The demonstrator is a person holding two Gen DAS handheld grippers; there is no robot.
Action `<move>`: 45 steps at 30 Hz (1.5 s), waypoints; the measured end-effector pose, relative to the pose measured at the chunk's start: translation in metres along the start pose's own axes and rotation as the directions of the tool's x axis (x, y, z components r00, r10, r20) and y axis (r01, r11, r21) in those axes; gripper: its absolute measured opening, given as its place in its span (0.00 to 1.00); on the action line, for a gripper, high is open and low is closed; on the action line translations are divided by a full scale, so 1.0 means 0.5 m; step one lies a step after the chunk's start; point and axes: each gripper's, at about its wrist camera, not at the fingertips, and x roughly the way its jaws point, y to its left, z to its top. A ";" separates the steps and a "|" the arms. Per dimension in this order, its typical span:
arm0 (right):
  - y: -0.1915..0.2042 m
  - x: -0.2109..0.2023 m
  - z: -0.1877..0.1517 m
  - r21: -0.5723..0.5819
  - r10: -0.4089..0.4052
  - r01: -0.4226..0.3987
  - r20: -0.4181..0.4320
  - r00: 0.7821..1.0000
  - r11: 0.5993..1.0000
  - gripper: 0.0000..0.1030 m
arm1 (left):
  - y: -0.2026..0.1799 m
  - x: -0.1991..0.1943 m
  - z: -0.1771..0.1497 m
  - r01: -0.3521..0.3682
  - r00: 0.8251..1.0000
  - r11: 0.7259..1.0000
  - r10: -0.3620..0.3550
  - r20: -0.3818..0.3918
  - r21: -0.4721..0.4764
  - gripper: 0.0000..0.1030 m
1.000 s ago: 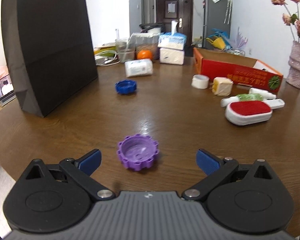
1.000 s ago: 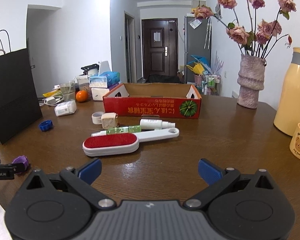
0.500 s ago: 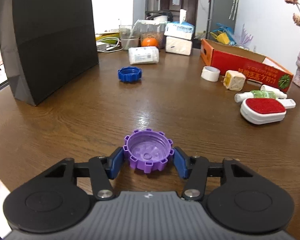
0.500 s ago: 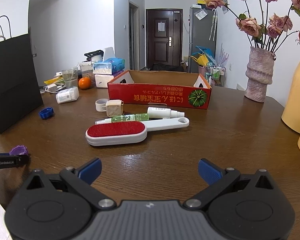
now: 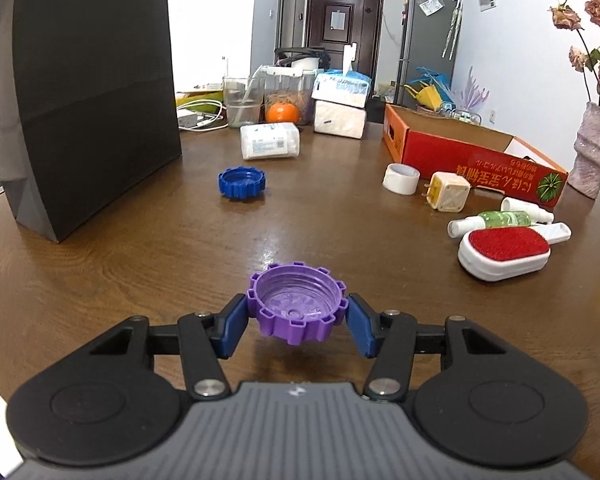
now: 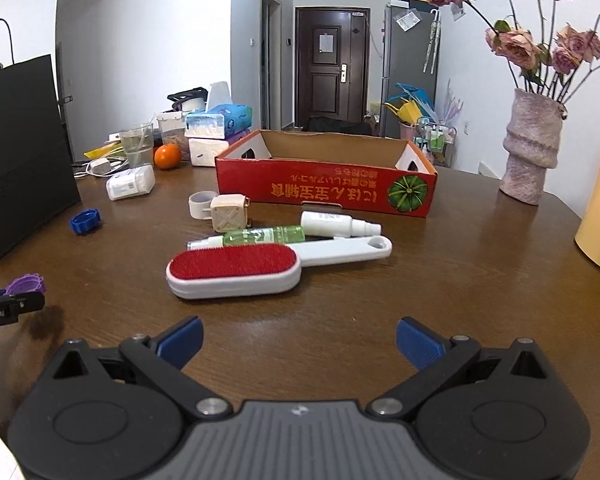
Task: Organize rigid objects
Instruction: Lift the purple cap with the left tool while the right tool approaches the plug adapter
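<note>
Left gripper (image 5: 298,320) grips the purple cap (image 5: 296,307); right gripper (image 6: 299,338) spread wide, brush (image 6: 236,272) ahead, box (image 6: 326,182) beyond.

1. Both views are bright and evenly lit by soft indoor light; the white walls (image 6: 172,40) read nearly blown out.
2. A pale sheen of glare lies on the tabletop (image 5: 260,240) near its middle in the left wrist view, with fainter streaks on the tabletop in the right wrist view.
3. Shadows are soft: a dim one sits under the purple cap (image 5: 296,306), and another along the near side of the lint brush (image 6: 234,274).
4. Fisheye distortion bends the black paper bag (image 5: 92,92) and the doorway edges outward; dark vignette fills the frame corners.
5. Focus is sharp up close; the far door (image 6: 332,72) is slightly soft.
</note>
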 end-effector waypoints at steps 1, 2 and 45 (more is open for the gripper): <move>0.003 0.004 0.006 -0.005 0.002 -0.002 0.003 1.000 1.000 1.00 | -0.002 -0.001 0.004 0.001 1.000 1.000 -0.001 0.004 0.003 0.53; 0.005 0.008 0.012 -0.011 0.006 -0.006 0.007 1.000 1.000 1.00 | -0.003 -0.001 0.007 0.002 1.000 1.000 -0.002 0.008 0.004 0.53; 0.153 0.358 0.240 -0.091 0.073 -0.081 -0.089 0.993 0.993 0.93 | -0.017 0.142 0.220 -0.062 0.998 0.996 0.064 -0.022 0.069 0.53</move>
